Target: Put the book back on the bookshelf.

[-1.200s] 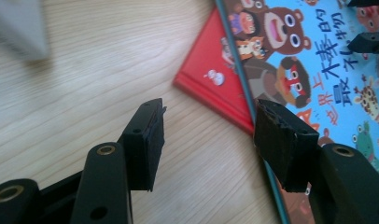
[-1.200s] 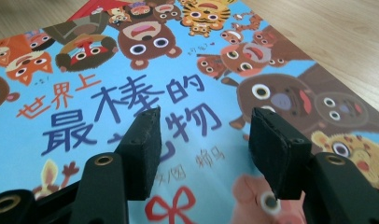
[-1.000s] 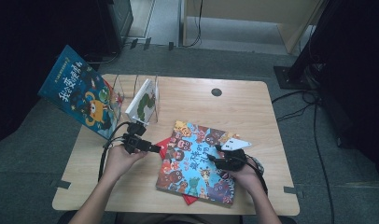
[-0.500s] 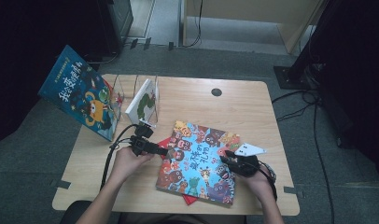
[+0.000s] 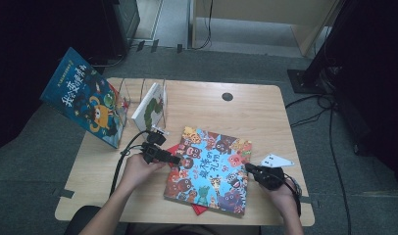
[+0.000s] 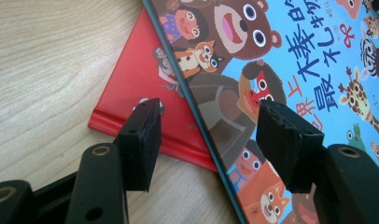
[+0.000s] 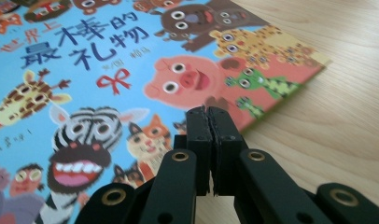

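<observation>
High view: the counter (image 5: 197,105) has open room from 12 to 2 o'clock. The blue picture book (image 5: 209,169) lies flat on a red book (image 6: 141,88), not yet lifted. My left tongs (image 6: 208,140) gape across its edge at 9; my right tongs (image 7: 207,119), just closed on nothing, rest at 3.

A book (image 5: 209,169) is lying flat on the table (image 5: 246,112), near the front edge and a little right of the middle. A second book (image 6: 141,88) is lying under it, sticking out at its left and near sides. The left gripper (image 5: 173,159) is sitting at the top book's left edge, the right gripper (image 5: 249,169) at its right edge. Far left, a rack (image 5: 140,95) is holding a third book (image 5: 149,106) upright. Left of that, a fourth book (image 5: 84,95) is leaning over the table's left edge.
</observation>
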A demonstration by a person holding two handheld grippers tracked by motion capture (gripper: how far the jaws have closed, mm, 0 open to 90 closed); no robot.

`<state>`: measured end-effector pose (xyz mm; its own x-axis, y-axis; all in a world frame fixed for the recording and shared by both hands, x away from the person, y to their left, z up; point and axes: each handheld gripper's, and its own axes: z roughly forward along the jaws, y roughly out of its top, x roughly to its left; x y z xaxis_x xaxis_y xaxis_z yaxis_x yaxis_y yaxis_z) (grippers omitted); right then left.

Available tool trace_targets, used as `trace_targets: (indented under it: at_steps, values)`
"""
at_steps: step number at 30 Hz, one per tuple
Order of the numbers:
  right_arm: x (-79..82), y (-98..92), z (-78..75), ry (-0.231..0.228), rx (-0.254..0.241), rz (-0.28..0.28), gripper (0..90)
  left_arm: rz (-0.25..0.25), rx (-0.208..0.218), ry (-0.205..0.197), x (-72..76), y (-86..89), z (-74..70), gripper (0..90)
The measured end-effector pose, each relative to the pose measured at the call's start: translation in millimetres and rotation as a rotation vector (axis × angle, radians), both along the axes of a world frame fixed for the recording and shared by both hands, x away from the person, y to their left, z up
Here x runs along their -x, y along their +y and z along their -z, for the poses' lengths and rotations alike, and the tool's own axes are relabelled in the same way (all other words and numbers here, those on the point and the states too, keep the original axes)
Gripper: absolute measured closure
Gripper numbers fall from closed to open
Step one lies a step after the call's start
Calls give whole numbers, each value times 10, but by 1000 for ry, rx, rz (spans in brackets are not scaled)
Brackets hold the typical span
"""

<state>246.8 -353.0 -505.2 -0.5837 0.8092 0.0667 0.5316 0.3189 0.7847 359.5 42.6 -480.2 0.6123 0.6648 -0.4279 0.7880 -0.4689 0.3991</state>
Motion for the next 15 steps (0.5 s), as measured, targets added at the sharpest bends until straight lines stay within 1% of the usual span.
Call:
trace_targets:
  at_steps: [1, 3, 5, 6, 9, 10, 11, 13, 15]
  values:
    - [11, -24, -3, -4, 8, 5, 886, 2, 0, -1, -2, 3, 1, 419]
    - [30, -68, -4, 4, 7, 16, 891, 8, 1, -9, 1, 10, 5, 424]
    - [42, -107, 6, 14, 9, 18, 896, 6, 1, -17, 14, 8, 9, 425]
    - [43, -116, 10, 16, 9, 17, 896, 13, -2, -22, 18, 9, 9, 428]
    - [42, -118, 17, 27, 12, 12, 898, 29, -3, -43, 34, 10, 16, 422]
    - [36, -103, 26, 31, 11, -1, 898, 30, -1, -46, 38, 11, 17, 418]
    - [36, -85, 34, 38, 18, -7, 899, 29, 0, -48, 41, 11, 19, 417]
    - [35, -67, 36, 32, 28, -13, 900, 24, -2, -51, 50, 3, 18, 416]
    - [35, -74, 37, 38, 20, -9, 900, 18, -5, -49, 54, -3, 16, 414]
